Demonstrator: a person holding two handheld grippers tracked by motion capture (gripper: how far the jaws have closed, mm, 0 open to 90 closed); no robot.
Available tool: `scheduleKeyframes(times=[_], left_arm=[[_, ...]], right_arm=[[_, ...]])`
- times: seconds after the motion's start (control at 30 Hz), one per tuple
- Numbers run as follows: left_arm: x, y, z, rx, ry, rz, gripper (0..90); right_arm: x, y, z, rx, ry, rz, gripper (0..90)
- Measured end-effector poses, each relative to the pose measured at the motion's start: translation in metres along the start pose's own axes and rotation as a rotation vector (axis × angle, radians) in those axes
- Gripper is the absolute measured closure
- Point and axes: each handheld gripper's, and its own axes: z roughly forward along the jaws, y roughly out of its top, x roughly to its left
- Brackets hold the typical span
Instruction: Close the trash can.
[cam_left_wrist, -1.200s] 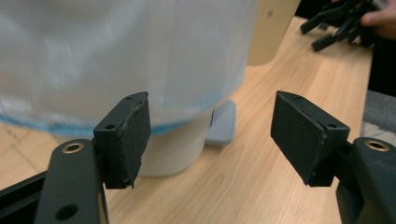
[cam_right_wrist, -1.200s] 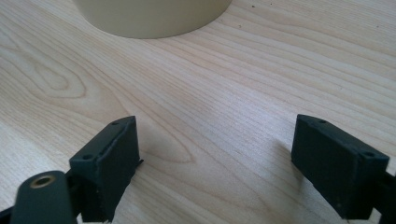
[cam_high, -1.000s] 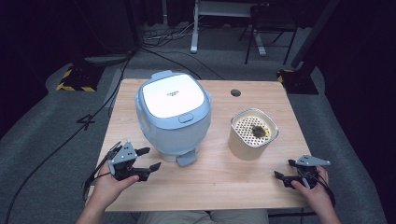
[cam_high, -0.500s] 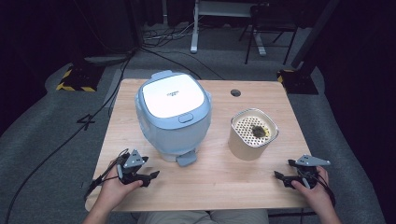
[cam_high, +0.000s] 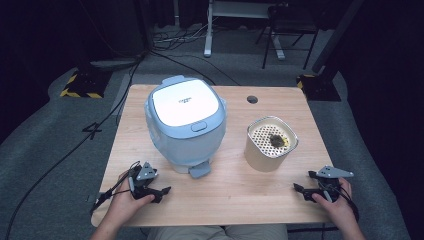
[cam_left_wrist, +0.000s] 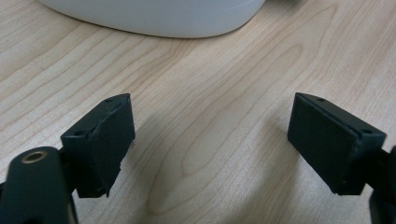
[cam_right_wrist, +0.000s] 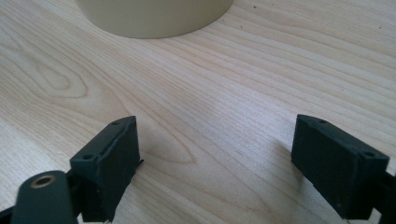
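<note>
Resting on table (cam_high: 235, 197) | left tongs (cam_high: 159, 192) released | right tongs (cam_high: 301, 186) released | cooker (cam_high: 185, 125) latch faces person

- The white lid of the pale blue cooker (cam_high: 186, 117) bears a small dark line of print near its middle, too small and blurred to read.
- No other text, number or sign is legible anywhere on the table (cam_high: 240, 195).

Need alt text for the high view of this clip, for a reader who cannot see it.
A person's hands rest an open left gripper and right gripper on the near edge of a wooden table. Behind them stand a closed pale-blue rice cooker and a beige perforated-top pot.
</note>
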Motion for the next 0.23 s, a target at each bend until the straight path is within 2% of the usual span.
scheduleKeyframes(times=[0.23], left_arm=[[-0.0009, 0.0005, 0.0008, -0.003, 0.004, -0.005, 14.5]], right_arm=[[-0.0001, 0.0001, 0.0001, 0.000, 0.001, -0.001, 15.6]])
